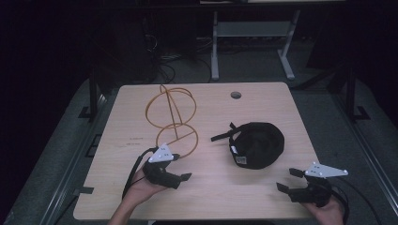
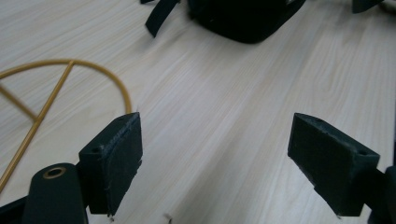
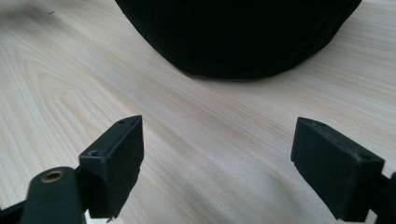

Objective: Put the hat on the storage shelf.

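Both pairs of jaws are standing wide apart, gripping nothing. The right gripper [image 1: 288, 179] is facing the black cap [image 1: 257, 145] at its 11 o'clock; the left gripper [image 1: 184, 168] is sitting beside what is probably a gold wire stand [image 1: 171, 115] at its 12 o'clock.

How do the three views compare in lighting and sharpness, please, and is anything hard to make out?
High view: the table is lit, the room behind is nearly black, and the black cap shows little detail. Left gripper view: wood grain is crisp, the gold wire stand is slightly soft, and the near fingertips are blurred. Right gripper view: the cap is a featureless dark mass with a soft shadow beneath.
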The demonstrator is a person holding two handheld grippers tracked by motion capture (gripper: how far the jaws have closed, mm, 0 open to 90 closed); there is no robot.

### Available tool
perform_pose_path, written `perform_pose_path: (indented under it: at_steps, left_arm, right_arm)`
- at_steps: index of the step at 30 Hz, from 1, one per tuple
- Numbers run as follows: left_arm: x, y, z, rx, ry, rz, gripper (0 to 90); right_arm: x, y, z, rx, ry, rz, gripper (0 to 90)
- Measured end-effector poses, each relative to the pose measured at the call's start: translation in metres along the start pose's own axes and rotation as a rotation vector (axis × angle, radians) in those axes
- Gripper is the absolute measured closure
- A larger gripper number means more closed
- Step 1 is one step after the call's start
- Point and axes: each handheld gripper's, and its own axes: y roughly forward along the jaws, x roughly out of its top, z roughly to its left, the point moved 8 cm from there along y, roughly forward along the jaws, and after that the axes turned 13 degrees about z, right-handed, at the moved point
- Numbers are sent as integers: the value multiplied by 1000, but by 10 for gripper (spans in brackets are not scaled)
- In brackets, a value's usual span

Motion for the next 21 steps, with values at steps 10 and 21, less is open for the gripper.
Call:
perform_pose_path:
  at_steps: [10, 21]
  left_arm:
    - [26, 15, -23, -51, 73, 23, 177]
    - [62, 25, -40, -77, 159, 29, 182]
  right_arm:
    - [0, -2, 0, 5, -3, -6, 167]
    - [-1, -3, -2, 12, 0, -9, 169]
